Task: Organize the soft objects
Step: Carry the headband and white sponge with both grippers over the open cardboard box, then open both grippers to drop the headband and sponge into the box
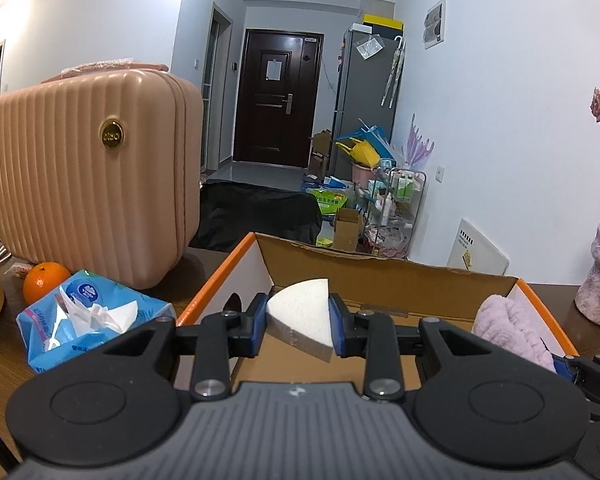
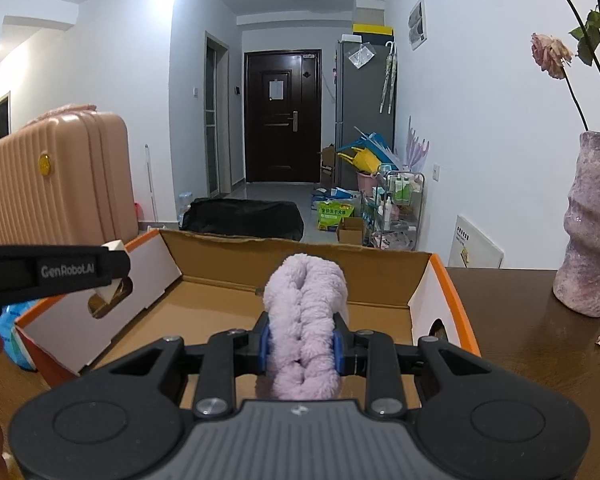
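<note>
Two soft things are in hand at once, both over the box (image 2: pixel 300 258). Your left gripper (image 1: pixel 298 322) is clamped on the sponge (image 1: pixel 300 312), a white wedge pinched flat side to flat side between the blue pads (image 1: pixel 337 330), its rounded edge up and its point poking down below the jaws. Your right gripper (image 2: pixel 301 342) is clenched on the towel (image 2: pixel 304 320); the fluffy lilac roll runs lengthwise through the jaws, bulging out ahead and trailing back toward the camera.

Step in hand, as I read it: carrying both to the drop. The box floor ahead of each set of jaws looks bare.

Next move likely calls for lowering each piece toward the floor before you release. The sponge should spring back; the towel may cling to the pads, so spread them wide. Keep the two grippers apart; they sit near each other.
</note>
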Demonstrator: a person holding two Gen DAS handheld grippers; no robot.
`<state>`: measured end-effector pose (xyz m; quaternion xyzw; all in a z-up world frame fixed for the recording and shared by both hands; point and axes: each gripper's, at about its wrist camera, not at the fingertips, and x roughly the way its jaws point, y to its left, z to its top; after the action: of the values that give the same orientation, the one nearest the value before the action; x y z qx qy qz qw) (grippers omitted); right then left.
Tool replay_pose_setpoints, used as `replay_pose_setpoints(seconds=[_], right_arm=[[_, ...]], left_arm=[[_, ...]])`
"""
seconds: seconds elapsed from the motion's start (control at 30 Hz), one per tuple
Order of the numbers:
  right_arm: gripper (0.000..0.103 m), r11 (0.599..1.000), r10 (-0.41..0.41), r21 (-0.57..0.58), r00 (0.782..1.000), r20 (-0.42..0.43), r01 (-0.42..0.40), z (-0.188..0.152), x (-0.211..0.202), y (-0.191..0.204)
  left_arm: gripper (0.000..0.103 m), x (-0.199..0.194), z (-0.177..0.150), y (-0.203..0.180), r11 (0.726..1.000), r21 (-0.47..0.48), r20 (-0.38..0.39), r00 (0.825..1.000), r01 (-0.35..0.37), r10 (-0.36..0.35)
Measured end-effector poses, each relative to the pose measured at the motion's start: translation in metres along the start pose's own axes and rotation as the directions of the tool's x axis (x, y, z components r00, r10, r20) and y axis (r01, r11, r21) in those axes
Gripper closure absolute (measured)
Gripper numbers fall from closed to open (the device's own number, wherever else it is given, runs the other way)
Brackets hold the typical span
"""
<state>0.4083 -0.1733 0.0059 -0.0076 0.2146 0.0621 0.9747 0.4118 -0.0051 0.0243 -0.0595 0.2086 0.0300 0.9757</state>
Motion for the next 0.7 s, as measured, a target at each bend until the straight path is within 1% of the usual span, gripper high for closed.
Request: replay_pose_setpoints(seconds=[0.23,0.37,0.43,0.47,0.5,0.53,0.6,0.63,0.67,0.7], right_arm=[[0.074,1.0,-0.007,0.004,1.0,-0.001,0.007,0.002,0.0028,-0.0003],[0.068,1.0,-0.007,0.004,1.0,-0.001,0.007,0.002,0.0012,0.0],[0.062,1.0,-0.008,0.005,1.0,-0.002,0.008,0.0023,0.0013,0.0],[0.054,1.0,-0.008,0.006,1.0,-0.001,0.008,0.0019,0.0011,-0.0001],[0.045,1.0,-0.009,0.007,1.0,-0.004,0.009,0.0016,0.0008,-0.0005],[0.04,1.0,-0.009,0.01,1.0,-0.005,0.009,0.0012,0.0003,-0.0011],[0.017,1.0,-0.011,0.019,1.0,-0.003,0.011,0.0018,0.0002,-0.0027],[0.013,1.0,-0.013,0.023,1.0,0.0,0.013,0.0019,-0.0003,-0.0037],[0.007,1.0,-0.016,0.025,1.0,0.003,0.016,0.002,-0.0006,-0.0045],[0.004,0.999,-0.021,0.028,1.0,0.007,0.021,0.0025,-0.0009,-0.005]], left_arm=[[0.07,0.0039,-0.0015,0.0004,1.0,0.0,-0.003,1.0,0.011,-0.011],[0.066,0.005,-0.0002,0.0024,1.0,-0.006,-0.003,1.0,0.009,-0.009],[0.051,0.0051,-0.0003,0.0037,1.0,-0.015,-0.002,1.0,0.008,-0.008],[0.047,0.0051,-0.0005,0.0046,1.0,-0.019,0.0,1.0,0.006,-0.006],[0.037,0.0042,-0.0007,0.0052,1.0,-0.023,0.002,1.0,0.005,-0.005],[0.023,0.0036,-0.0007,0.0062,1.0,-0.03,0.006,1.0,0.002,-0.002],[0.013,0.0007,-0.0006,0.0073,0.999,-0.039,0.02,1.0,-0.008,0.009],[0.005,-0.0006,-0.0006,0.008,0.999,-0.043,0.027,1.0,-0.007,0.008],[0.001,-0.0017,-0.0006,0.0082,0.999,-0.045,0.032,0.999,-0.007,0.009],[0.0,-0.0024,-0.0008,0.0079,0.999,-0.046,0.036,0.999,-0.014,0.015]])
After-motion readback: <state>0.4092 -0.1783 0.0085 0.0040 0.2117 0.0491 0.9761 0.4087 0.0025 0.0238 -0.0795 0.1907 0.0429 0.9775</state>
